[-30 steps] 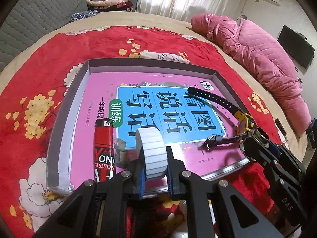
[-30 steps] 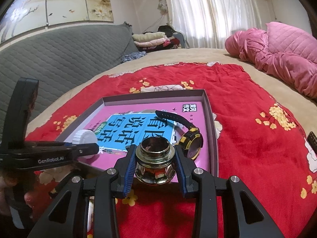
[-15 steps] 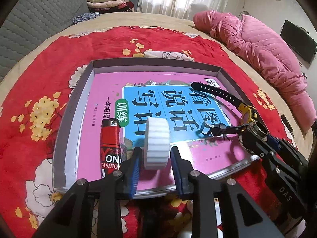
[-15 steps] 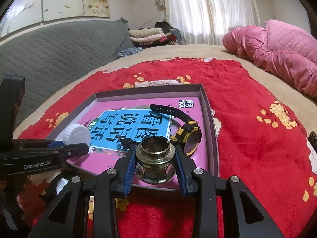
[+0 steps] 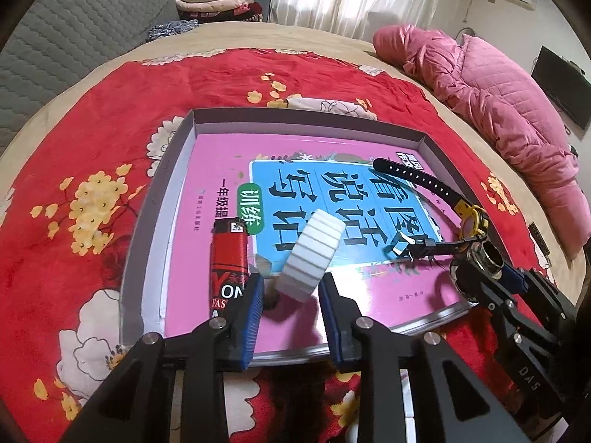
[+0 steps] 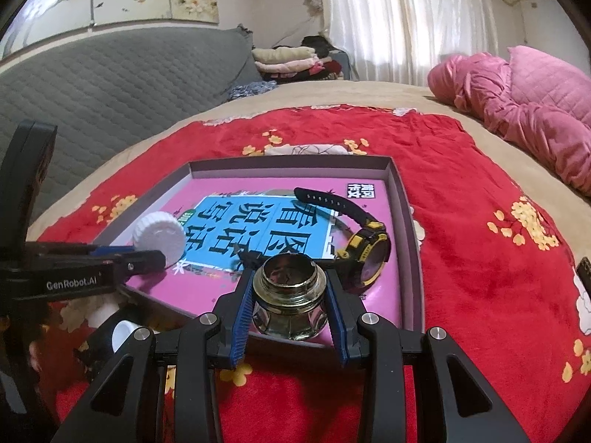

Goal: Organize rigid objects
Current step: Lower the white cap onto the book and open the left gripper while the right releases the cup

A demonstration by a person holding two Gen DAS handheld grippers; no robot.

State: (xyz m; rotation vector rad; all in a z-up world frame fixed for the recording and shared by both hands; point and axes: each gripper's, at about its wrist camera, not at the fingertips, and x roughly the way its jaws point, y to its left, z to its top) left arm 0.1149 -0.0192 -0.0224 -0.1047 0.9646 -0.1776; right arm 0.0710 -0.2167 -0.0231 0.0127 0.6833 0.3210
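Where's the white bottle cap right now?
In the left wrist view, the white bottle cap sits tilted on the pink book in the tray, just ahead of the open left hand-held gripper, right of the red lighter.

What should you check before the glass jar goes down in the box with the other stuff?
1. Right gripper has the jar pinched: ok.
2. Jar upright, mouth up: ok.
3. Jar over the box: ok, at its near edge.
4. Gap between jar and watch: not ok, they look very close.
5. White cap out of the left gripper: ok, jaws apart, cap tilted on the book.
6. Jar bottom touching the book: cannot tell.
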